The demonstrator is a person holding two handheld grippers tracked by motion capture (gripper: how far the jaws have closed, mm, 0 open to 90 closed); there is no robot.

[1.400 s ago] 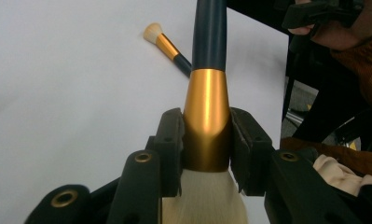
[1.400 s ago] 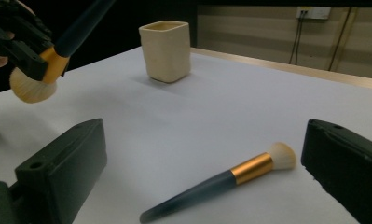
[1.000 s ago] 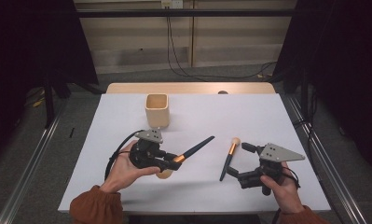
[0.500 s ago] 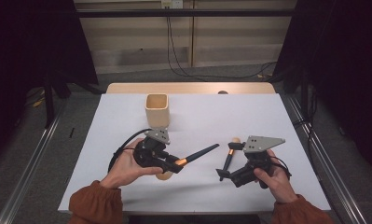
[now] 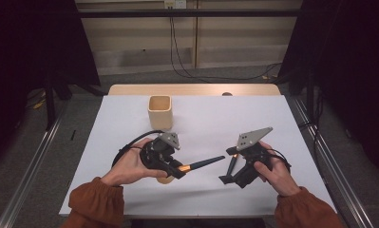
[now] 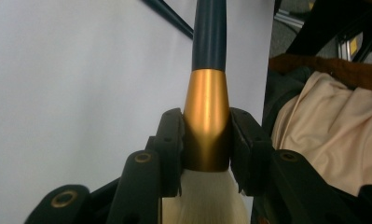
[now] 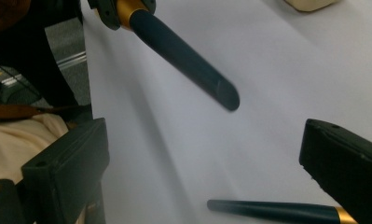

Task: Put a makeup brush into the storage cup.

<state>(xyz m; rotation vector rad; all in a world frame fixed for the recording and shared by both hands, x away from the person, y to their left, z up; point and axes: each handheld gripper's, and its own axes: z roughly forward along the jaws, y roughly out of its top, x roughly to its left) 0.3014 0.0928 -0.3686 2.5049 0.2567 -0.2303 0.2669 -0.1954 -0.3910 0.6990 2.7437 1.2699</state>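
White sheet covers the bench (image 5: 282,123); a bare wooden strip shows along the far edge.

Left gripper (image 5: 177,169), near the front edge and left of centre, has its jaws pinched on the gold ferrule of a makeup brush (image 5: 201,164). In the left gripper view the ferrule (image 6: 207,121) is pressed between both pads, cream bristles (image 6: 204,198) bunch below the jaws, and the dark blue handle runs straight away from the camera. In the high view the handle points right and slightly toward the far edge, lifted off the sheet, with its tip toward the right gripper. The bristle end peeks out under the left hand (image 5: 130,164) as a tan blob. The cable loops out from the gripper's left side.

Right gripper (image 5: 227,178) sits near the front edge, right of centre, tilted, with its grey plate up. Its jaws are spread wide, with nothing between them: the right gripper view shows both black pads (image 7: 67,172) well apart with white sheet in the gap. The right hand (image 5: 272,171) grips the body from behind.

Second brush (image 5: 232,164) lies flat on the sheet just beside the right gripper's jaws, not gripped. In the right gripper view its dark handle and gold band (image 7: 277,211) sit low between the jaws; the held brush's handle crosses the upper left, tip blurred.

Tan square cup (image 5: 160,111) stands upright toward the far-left part of the bench, well apart from both grippers. Can't tell if anything is inside it.
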